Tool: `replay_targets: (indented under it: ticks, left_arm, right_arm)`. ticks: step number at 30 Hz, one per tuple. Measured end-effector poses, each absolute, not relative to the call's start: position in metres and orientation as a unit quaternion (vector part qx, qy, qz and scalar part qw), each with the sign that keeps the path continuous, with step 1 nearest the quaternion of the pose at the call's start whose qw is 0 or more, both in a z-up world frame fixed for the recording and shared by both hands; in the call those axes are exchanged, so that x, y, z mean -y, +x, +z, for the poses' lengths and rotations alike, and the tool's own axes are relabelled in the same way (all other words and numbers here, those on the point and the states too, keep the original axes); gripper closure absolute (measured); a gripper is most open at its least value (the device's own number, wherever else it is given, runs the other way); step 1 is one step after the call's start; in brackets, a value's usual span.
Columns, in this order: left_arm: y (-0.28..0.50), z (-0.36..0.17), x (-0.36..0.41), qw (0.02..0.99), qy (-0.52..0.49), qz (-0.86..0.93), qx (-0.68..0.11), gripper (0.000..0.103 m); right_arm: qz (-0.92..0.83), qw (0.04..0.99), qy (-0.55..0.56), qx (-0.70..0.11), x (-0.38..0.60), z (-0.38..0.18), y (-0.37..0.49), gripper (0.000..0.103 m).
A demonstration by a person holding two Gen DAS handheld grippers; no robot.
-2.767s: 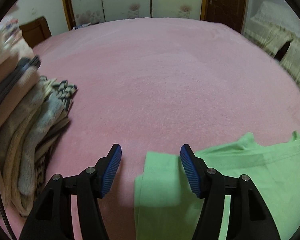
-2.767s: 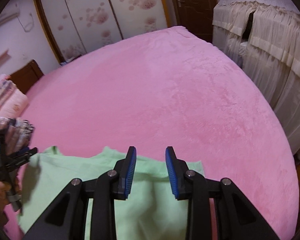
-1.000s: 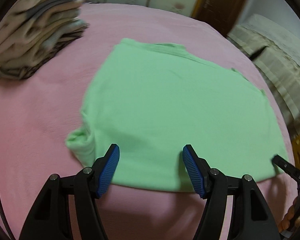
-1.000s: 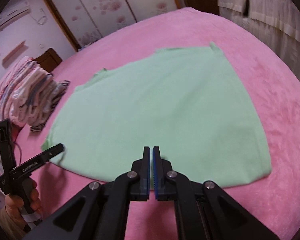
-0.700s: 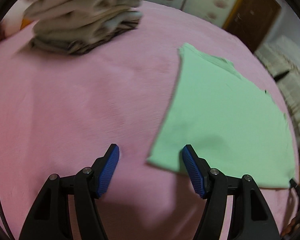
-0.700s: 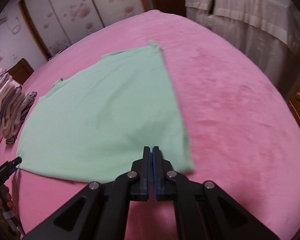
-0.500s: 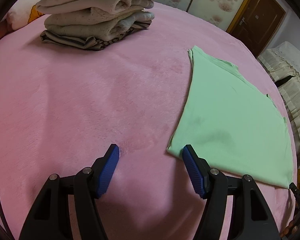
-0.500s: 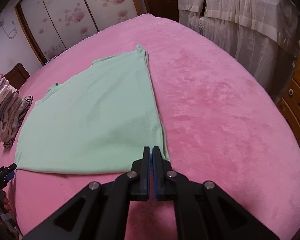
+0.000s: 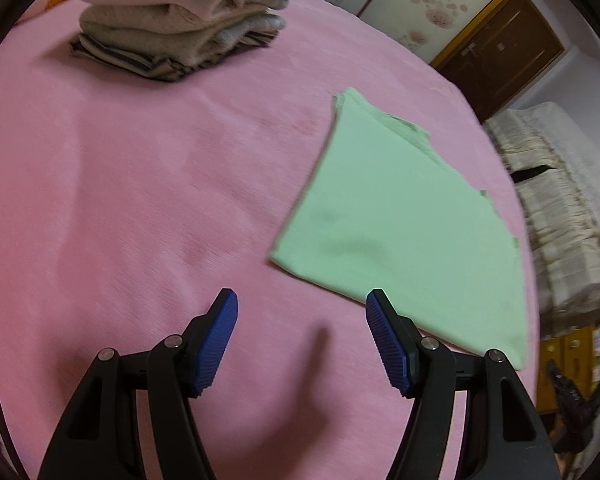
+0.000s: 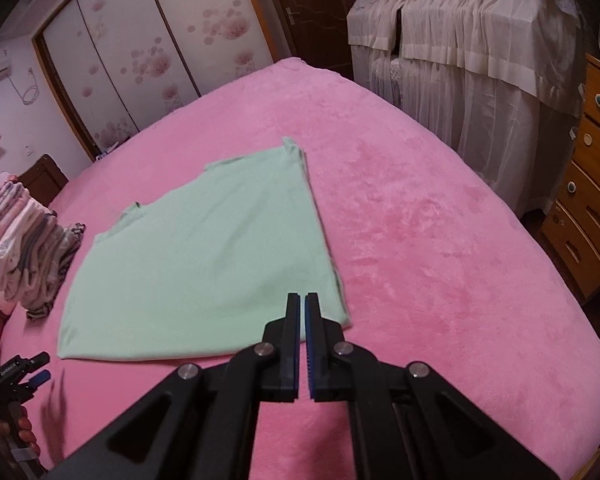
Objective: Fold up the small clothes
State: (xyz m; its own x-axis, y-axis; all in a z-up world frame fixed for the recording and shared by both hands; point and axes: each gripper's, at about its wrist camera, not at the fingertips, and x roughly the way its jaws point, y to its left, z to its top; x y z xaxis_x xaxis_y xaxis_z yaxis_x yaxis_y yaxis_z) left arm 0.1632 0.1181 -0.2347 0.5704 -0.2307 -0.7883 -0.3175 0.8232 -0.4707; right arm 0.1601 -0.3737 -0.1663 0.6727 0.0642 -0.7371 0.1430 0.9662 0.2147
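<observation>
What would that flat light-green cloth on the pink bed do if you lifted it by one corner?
The flat light-green cloth garment would probably droop and sag, since it lies thin and limp against the fuzzy pink bed cover. It looks light. Pushed, it would likely bunch into wrinkles rather than slide, as the plush cover seems grippy.

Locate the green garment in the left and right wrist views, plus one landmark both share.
Left wrist: the green garment lies flat at centre-right on the pink bedspread, its near edge by the right fingertip.
Right wrist: the green garment lies at centre-left, its near right corner just ahead of the fingertips.
Shared landmark: the stack of folded clothes, top left in the left wrist view, at the left edge in the right wrist view.
</observation>
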Motion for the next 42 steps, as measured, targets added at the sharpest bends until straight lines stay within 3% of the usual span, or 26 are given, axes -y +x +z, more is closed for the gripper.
replay_targets:
  ticks: [6, 14, 27, 28, 30, 32, 33, 42]
  left_arm:
    - [0.166, -0.239, -0.107, 0.815, -0.363, -0.032, -0.451, 0.032]
    - [0.180, -0.290, -0.115, 0.774, -0.483, -0.051, -0.405, 0.032]
    - [0.219, -0.294, -0.110, 0.823, -0.472, -0.032, -0.316, 0.033]
    - [0.222, -0.293, -0.110, 0.824, -0.471, -0.026, -0.314, 0.034]
    - [0.230, -0.291, -0.109, 0.823, -0.470, -0.010, -0.318, 0.048]
    - [0.237, -0.290, -0.107, 0.821, -0.466, -0.002, -0.330, 0.082]
    - [0.242, -0.288, -0.106, 0.822, -0.458, 0.000, -0.339, 0.089]
    - [0.251, -0.244, -0.081, 0.877, -0.351, 0.021, -0.329, 0.097]
  right_arm:
    - [0.012, 0.917, 0.113, -0.382, 0.339, -0.148, 0.164, 0.101]
    - [0.065, 0.911, 0.101, -0.394, 0.282, -0.169, 0.181, 0.101]
    - [0.101, 0.901, 0.079, -0.415, 0.235, -0.200, 0.204, 0.101]
    - [0.102, 0.900, 0.078, -0.416, 0.234, -0.201, 0.207, 0.101]
    - [0.099, 0.901, 0.069, -0.418, 0.234, -0.204, 0.215, 0.101]
    - [0.097, 0.901, 0.057, -0.419, 0.233, -0.205, 0.223, 0.101]
    - [0.097, 0.901, 0.049, -0.420, 0.231, -0.206, 0.230, 0.101]
    - [0.117, 0.900, 0.015, -0.419, 0.207, -0.208, 0.289, 0.101]
